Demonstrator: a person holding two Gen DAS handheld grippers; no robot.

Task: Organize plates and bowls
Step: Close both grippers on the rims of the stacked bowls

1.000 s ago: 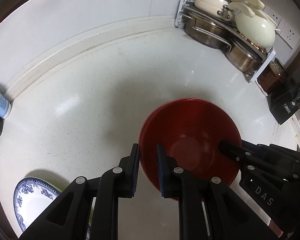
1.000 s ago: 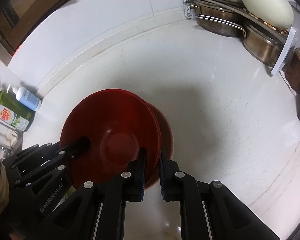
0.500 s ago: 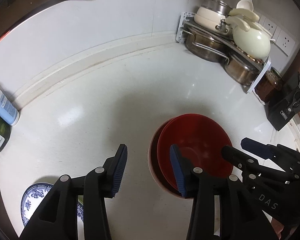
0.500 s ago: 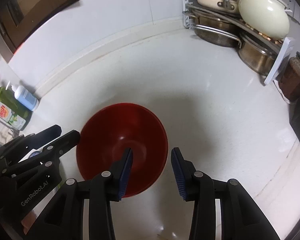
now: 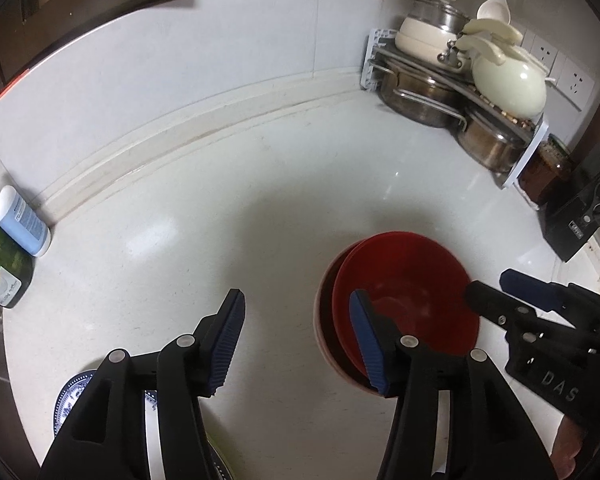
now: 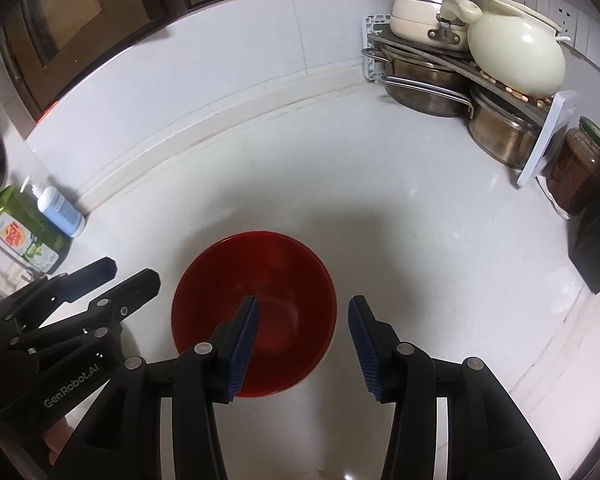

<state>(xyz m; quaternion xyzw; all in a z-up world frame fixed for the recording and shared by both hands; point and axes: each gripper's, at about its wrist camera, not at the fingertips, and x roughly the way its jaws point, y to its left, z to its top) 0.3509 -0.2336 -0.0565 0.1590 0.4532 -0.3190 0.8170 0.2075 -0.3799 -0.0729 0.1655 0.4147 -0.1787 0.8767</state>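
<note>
Two red bowls (image 5: 404, 280) sit nested on the white counter (image 5: 228, 208); they also show in the right wrist view (image 6: 256, 276). My left gripper (image 5: 296, 340) is open and empty, raised just left of the bowls. My right gripper (image 6: 304, 344) is open and empty above the bowls' near right rim. A blue-and-white patterned plate (image 5: 70, 392) lies at the lower left, partly hidden under my left gripper. Each gripper shows in the other's view, the right one (image 5: 496, 288) and the left one (image 6: 128, 276).
A rack of steel pots and cream pots (image 5: 460, 80) fills the back right corner, with a jar (image 6: 580, 168) and a black knife block (image 5: 584, 216) beside it. Soap bottles (image 5: 16, 216) stand at the far left by the wall.
Both grippers opened, let go of the red bowls and drew back and up. The upper bowl now rests nested in the lower one on the counter.
</note>
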